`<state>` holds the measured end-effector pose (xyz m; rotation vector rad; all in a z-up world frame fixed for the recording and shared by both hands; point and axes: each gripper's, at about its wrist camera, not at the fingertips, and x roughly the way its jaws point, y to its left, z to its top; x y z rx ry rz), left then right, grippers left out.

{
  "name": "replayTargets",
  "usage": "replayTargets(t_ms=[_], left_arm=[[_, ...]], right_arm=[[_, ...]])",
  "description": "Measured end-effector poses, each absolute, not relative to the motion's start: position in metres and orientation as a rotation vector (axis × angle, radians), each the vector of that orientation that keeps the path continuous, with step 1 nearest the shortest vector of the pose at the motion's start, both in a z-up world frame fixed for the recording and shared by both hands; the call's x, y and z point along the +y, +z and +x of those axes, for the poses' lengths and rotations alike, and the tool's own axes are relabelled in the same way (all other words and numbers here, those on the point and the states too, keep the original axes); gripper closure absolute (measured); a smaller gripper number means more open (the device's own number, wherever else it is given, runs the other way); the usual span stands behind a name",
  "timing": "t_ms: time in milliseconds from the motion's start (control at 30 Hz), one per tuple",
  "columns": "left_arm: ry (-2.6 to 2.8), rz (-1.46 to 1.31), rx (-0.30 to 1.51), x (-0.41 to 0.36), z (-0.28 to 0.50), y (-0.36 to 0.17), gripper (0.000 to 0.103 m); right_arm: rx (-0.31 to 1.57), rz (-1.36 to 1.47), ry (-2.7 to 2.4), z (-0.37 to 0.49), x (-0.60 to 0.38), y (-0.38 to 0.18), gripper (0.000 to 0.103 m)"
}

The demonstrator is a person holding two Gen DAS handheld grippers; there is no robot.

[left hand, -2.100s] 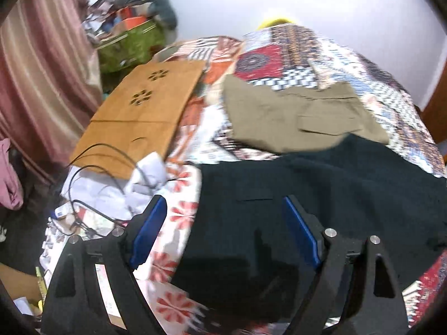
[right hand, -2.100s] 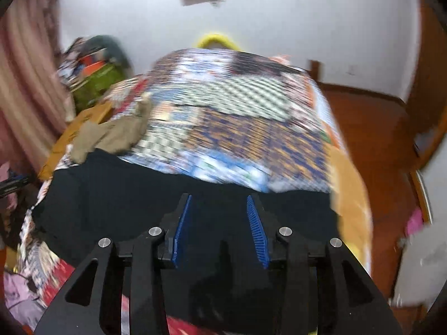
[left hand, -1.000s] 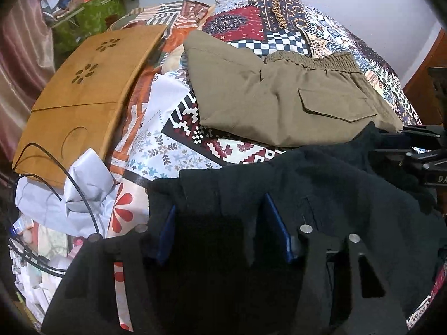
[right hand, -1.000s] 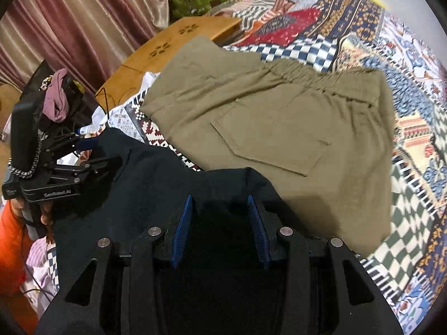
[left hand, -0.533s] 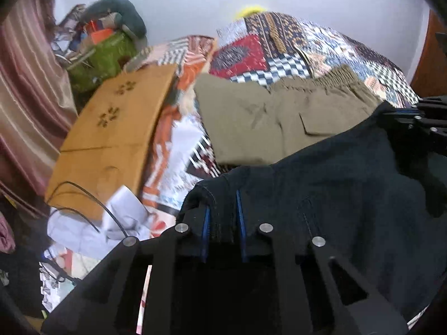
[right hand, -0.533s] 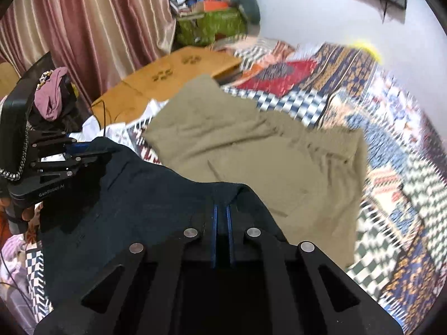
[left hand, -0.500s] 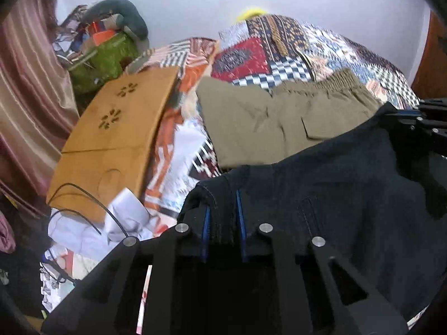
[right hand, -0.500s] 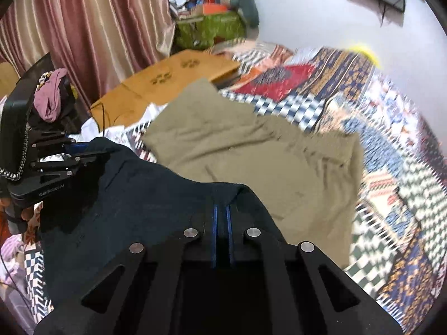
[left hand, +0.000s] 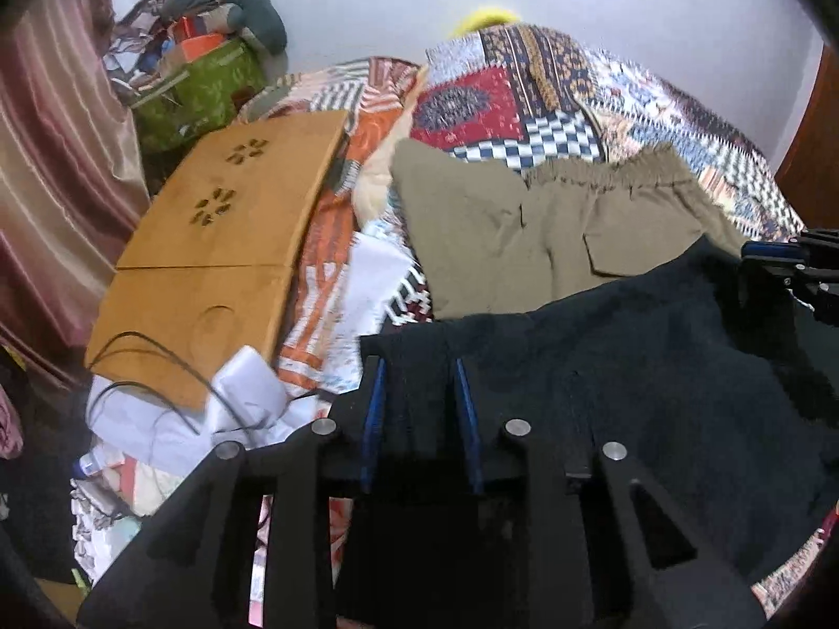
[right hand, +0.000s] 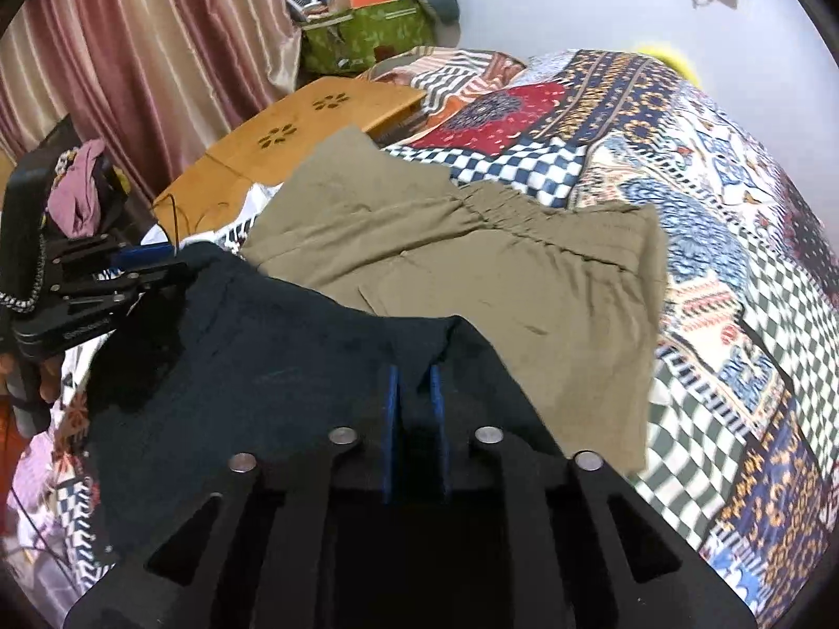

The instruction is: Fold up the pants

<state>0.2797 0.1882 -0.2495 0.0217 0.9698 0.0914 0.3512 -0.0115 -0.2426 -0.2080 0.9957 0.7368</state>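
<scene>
**Dark pants held at two corners over the patchwork bed**

We had the dark navy fabric pants [left hand: 655, 367] pinched at both ends; our left gripper [left hand: 419, 382] stood narrowly parted with a fold of the dark cloth clamped between its blue pads [left hand: 375, 403], and its jaws had just eased slightly wider without letting go; our right gripper [right hand: 416, 388] held another corner of the same garment between closely set blue pads [right hand: 392, 409], its jaws likewise having just widened a touch around the cloth. The pants stretched between the two grippers over the near part of the patchwork quilt [right hand: 734, 241]; from the left camera the right gripper showed at the far right edge [left hand: 786, 257], gripping the cloth; from the right camera the left gripper appeared at the left [right hand: 131, 272]. Beyond the dark pants lay olive-green pants with an elastic waistband [right hand: 472, 262], spread flat on the quilt; to the left of them sat a light brown wooden lap table [left hand: 220, 230]; striped maroon curtains [right hand: 147, 42] hung at the far left.
</scene>
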Motion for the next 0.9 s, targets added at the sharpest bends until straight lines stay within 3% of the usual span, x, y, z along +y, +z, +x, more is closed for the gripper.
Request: replayTargets(t_ms=[67, 200, 467, 567, 633, 667, 900], left_arm=[[0.091, 0.017, 0.945, 0.190, 0.267, -0.235, 0.075], [0.110, 0.027, 0.910, 0.192, 0.239, -0.216, 0.059], [0.118, -0.006, 0.945, 0.189, 0.194, -0.215, 0.048], [0.128, -0.004, 0.972, 0.183, 0.183, -0.225, 0.047], [0.132, -0.013, 0.989, 0.179, 0.179, -0.233, 0.047], [0.136, -0.022, 1.001, 0.178, 0.177, -0.238, 0.047], [0.170, -0.105, 1.021, 0.180, 0.174, -0.259, 0.047]], right_arm=[[0.978, -0.175, 0.723, 0.348, -0.025, -0.232, 0.080], [0.918, -0.110, 0.663, 0.334, -0.065, -0.206, 0.078], [0.839, -0.078, 0.433, 0.283, -0.175, -0.167, 0.078], [0.818, -0.054, 0.339, 0.261, -0.225, -0.156, 0.076], [0.806, -0.039, 0.272, 0.242, -0.257, -0.150, 0.062], [0.800, -0.037, 0.241, 0.234, -0.269, -0.149, 0.060], [0.842, 0.001, 0.045, 0.179, -0.348, -0.158, 0.058]])
